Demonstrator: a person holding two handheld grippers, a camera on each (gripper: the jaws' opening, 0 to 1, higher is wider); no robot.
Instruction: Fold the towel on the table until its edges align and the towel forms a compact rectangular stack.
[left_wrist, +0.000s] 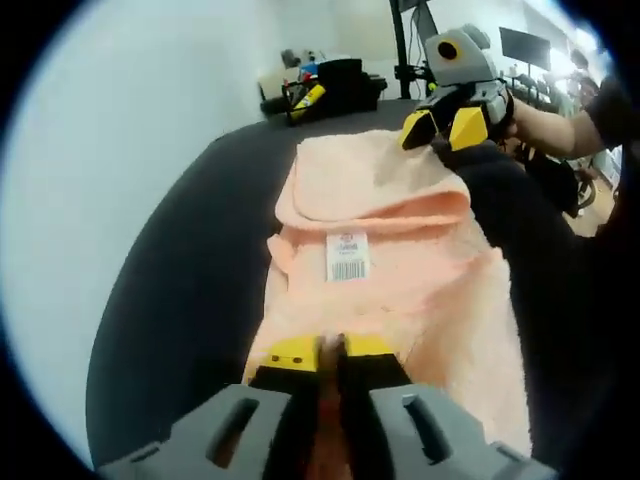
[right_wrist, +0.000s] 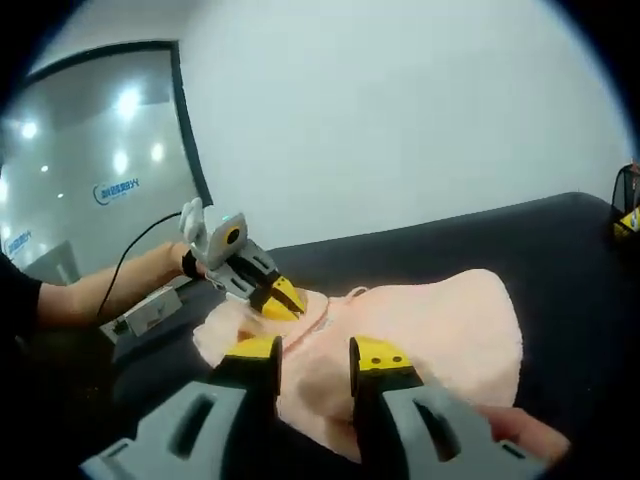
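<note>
Left hand-held gripper (left_wrist: 320, 349): nearest the lens in the left gripper view, its yellow-tipped jaws pressed together on the near edge of the towel; in the right gripper view (right_wrist: 279, 299) it pinches the towel's far-left end.
Right hand-held gripper (right_wrist: 317, 357): jaws spread, with pink cloth showing in the gap; in the left gripper view (left_wrist: 444, 128) it sits at the towel's far corner, and I cannot tell whether it touches the cloth.
Towel (left_wrist: 385, 260): one, peach-pink, lying on the surface, its far part folded over into a rounded flap.
Label (left_wrist: 347, 257): one, white with a barcode, on the towel just below the flap; the print is too small to read.
Surface (left_wrist: 190, 290): one, black, its near edge cut off.
Hand-held grippers counted: two.
Clutter (left_wrist: 320, 88): dark items with a yellow part at the surface's far end, too small to name.
Person's forearm (left_wrist: 545, 125): behind the right hand-held gripper, cut off by the frame.
</note>
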